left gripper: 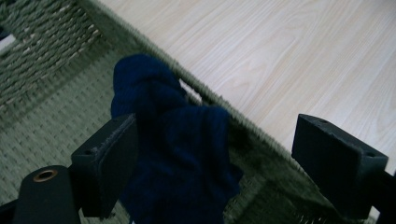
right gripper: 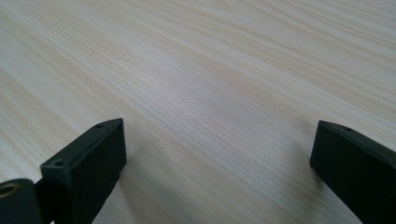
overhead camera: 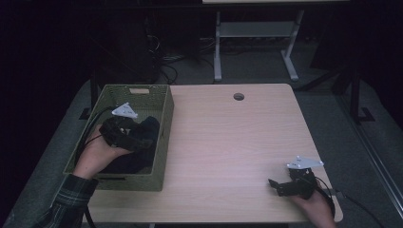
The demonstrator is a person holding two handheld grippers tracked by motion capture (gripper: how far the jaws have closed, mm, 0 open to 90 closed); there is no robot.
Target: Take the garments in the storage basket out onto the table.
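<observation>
A dark blue cloth (left gripper: 177, 140) lies bunched inside the green woven basket (overhead camera: 161, 156) at the table's left, against the basket's right wall. My left gripper (overhead camera: 142, 137) hangs over the basket above the cloth (overhead camera: 147, 127); its jaws stand wide open, one pad against the cloth's left side, the other apart over the basket's rim. In the left gripper view the gripper (left gripper: 224, 158) frames the cloth. My right gripper (overhead camera: 275, 186) rests low over the bare wood near the front right corner, open, with nothing between its jaws (right gripper: 217, 163).
The wooden table (overhead camera: 228, 142) has a round cable hole (overhead camera: 238, 96) near its far edge. Beyond the table stands a white-legged desk frame (overhead camera: 256, 42) on dark floor. Cables trail from both grippers.
</observation>
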